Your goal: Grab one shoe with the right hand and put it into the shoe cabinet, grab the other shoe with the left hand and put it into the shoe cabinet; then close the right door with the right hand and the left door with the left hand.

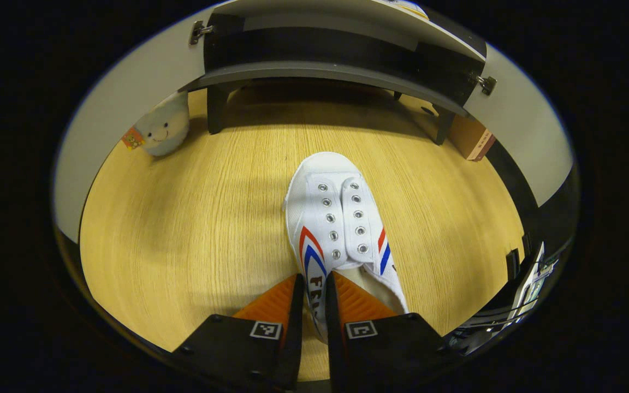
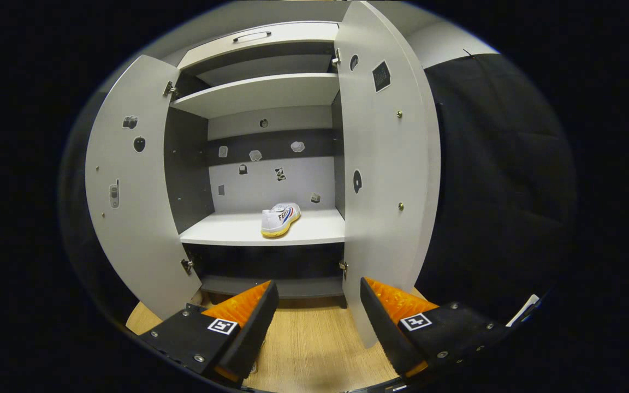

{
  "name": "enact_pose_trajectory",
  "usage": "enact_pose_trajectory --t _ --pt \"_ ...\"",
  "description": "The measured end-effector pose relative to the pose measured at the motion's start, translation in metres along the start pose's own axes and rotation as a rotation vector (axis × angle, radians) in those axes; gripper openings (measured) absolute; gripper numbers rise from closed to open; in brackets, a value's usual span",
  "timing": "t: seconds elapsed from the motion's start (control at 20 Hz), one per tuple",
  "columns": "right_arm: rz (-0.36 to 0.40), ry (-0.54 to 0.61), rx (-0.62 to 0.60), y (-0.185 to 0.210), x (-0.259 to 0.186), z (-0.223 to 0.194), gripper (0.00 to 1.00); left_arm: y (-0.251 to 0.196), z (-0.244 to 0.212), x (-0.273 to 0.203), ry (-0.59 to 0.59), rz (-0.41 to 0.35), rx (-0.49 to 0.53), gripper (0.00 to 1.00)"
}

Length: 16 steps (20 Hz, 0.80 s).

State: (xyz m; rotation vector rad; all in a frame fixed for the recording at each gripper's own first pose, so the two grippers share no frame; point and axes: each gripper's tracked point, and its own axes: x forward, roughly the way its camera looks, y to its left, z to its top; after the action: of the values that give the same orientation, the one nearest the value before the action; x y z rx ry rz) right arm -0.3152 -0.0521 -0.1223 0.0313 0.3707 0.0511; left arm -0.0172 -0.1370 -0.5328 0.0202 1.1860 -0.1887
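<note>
In the left gripper view a white canvas shoe (image 1: 337,218) with red and blue stripes lies on the wooden floor, toe pointing at the cabinet base (image 1: 325,71). My left gripper (image 1: 313,297) is shut on the left side wall of the shoe's collar. In the right gripper view the shoe cabinet (image 2: 262,164) stands with both doors wide open: left door (image 2: 134,185), right door (image 2: 385,164). The other white shoe (image 2: 279,218) rests on the middle shelf (image 2: 227,229). My right gripper (image 2: 317,305) hangs open and empty in front of the cabinet, near the right door's lower edge.
A round white plush toy (image 1: 164,128) sits on the floor left of the cabinet legs. A brown box (image 1: 475,139) leans at the right leg. Wooden floor (image 1: 183,229) spreads around the shoe. Black cloth wall (image 2: 500,180) lies right of the cabinet.
</note>
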Motion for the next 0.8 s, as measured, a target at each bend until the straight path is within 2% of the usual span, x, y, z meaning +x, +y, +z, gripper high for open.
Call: enact_pose_trajectory --t 0.05,0.1,0.2,0.3,0.55,0.65,0.8 --pt "0.004 -0.004 -0.005 0.002 -0.001 0.001 0.93 -0.003 0.002 -0.005 -0.004 -0.002 -0.027 0.16" --pt "0.005 -0.009 -0.010 0.002 -0.001 0.002 0.93 -0.003 0.004 -0.006 -0.011 -0.015 -0.038 0.07" --pt "0.010 -0.007 -0.021 0.004 -0.002 0.002 0.93 0.002 0.005 -0.011 -0.005 -0.014 -0.070 0.07" --pt "0.027 -0.004 -0.023 0.008 -0.001 0.004 0.93 0.000 0.011 -0.009 0.007 -0.046 -0.105 0.07" --pt "0.094 -0.023 -0.009 0.018 0.009 0.017 0.92 0.007 0.022 -0.021 -0.039 -0.077 -0.134 0.08" --pt "0.118 -0.035 -0.026 0.020 0.013 0.020 0.93 0.011 0.027 -0.024 -0.069 -0.098 -0.157 0.06" --pt "0.166 -0.055 -0.037 0.028 0.018 0.027 0.93 0.019 0.038 -0.037 -0.149 -0.091 -0.129 0.07"
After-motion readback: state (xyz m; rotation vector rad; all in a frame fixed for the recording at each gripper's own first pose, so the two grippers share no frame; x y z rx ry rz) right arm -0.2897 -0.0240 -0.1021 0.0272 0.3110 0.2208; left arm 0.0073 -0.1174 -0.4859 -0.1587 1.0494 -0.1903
